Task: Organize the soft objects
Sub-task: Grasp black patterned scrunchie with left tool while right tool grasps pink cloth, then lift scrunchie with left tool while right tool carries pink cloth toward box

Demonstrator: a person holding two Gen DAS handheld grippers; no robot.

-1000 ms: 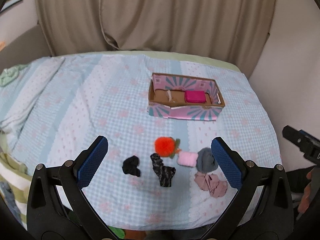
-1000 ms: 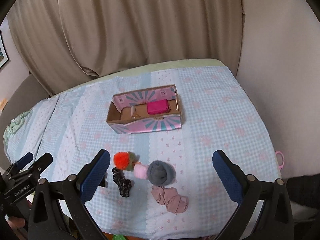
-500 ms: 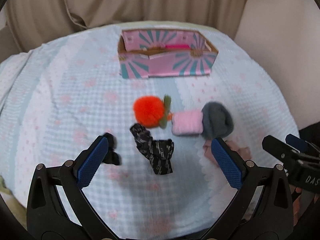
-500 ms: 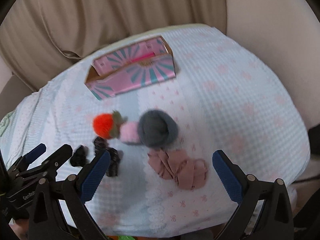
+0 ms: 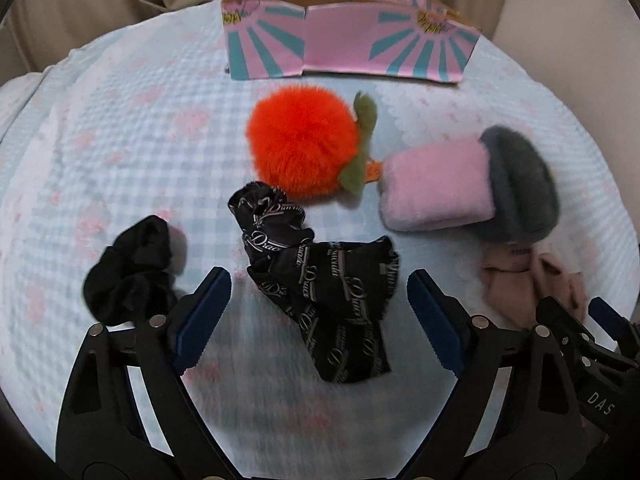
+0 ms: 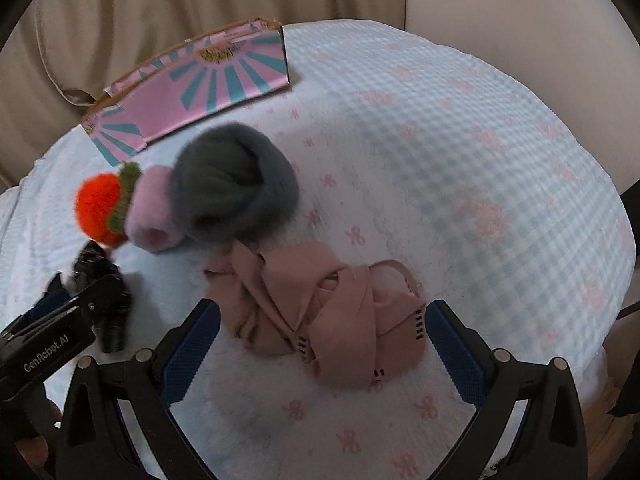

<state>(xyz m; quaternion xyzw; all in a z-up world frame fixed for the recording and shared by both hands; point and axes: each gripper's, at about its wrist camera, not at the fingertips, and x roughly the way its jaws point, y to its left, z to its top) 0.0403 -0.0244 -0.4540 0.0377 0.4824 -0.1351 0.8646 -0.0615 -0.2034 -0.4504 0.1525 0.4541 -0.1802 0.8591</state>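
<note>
My left gripper (image 5: 319, 320) is open, its blue pads on either side of a black patterned cloth (image 5: 324, 276) lying on the bed. A plain black sock (image 5: 132, 268) lies just left of it. An orange pom-pom (image 5: 302, 142), a pink fuzzy roll (image 5: 436, 186) and a grey fuzzy ball (image 5: 520, 188) lie beyond. My right gripper (image 6: 322, 344) is open around a dusty-pink crumpled cloth (image 6: 320, 320), which also shows in the left wrist view (image 5: 528, 284). The grey ball (image 6: 236, 184), pink roll (image 6: 152, 208) and pom-pom (image 6: 98, 208) sit behind it.
A pink and teal cardboard box (image 5: 344, 36) stands at the back of the bed, also in the right wrist view (image 6: 192, 88). The checked blue blanket (image 6: 460, 168) covers the bed. Beige curtains (image 6: 160, 8) hang behind. The bed edge drops off at right.
Both grippers have come down and forward toward the soft objects. The left now straddles the black patterned cloth, the right straddles the dusty-pink cloth. Both stay open.
</note>
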